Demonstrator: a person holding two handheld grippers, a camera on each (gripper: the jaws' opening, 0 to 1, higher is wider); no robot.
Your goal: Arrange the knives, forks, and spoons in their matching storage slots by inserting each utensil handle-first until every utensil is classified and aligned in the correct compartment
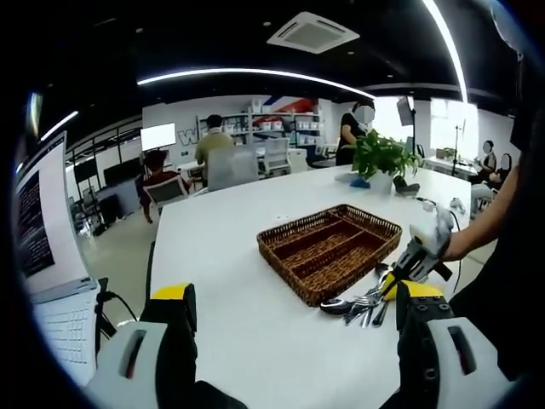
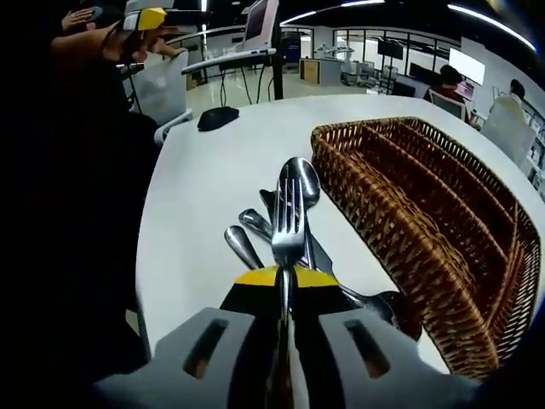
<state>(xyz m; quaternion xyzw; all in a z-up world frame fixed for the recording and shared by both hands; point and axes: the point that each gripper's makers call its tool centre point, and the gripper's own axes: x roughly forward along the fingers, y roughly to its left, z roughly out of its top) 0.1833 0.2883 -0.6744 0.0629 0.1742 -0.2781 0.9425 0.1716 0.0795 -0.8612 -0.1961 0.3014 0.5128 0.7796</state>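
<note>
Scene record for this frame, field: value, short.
left gripper: open, holding nothing, above the table
right gripper: shut on fork, tines pointing away
utensil pile: spoons and other cutlery on the table beside the basket
basket: wicker, long compartments, no utensils in it
plant: potted, far end of table

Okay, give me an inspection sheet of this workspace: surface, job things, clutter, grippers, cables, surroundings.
Surface: white table, mostly bare.
Job things: wicker tray with long slots, no utensils visible inside; utensil pile beside it; fork lifted above the pile.
Clutter: potted plant, dark mouse-like object.
Grippers: right hand-held gripper shut on the fork; left hand-held gripper open, holding nothing.
Cables: one near the laptop.
Surroundings: open office, seated people, shelves.
</note>
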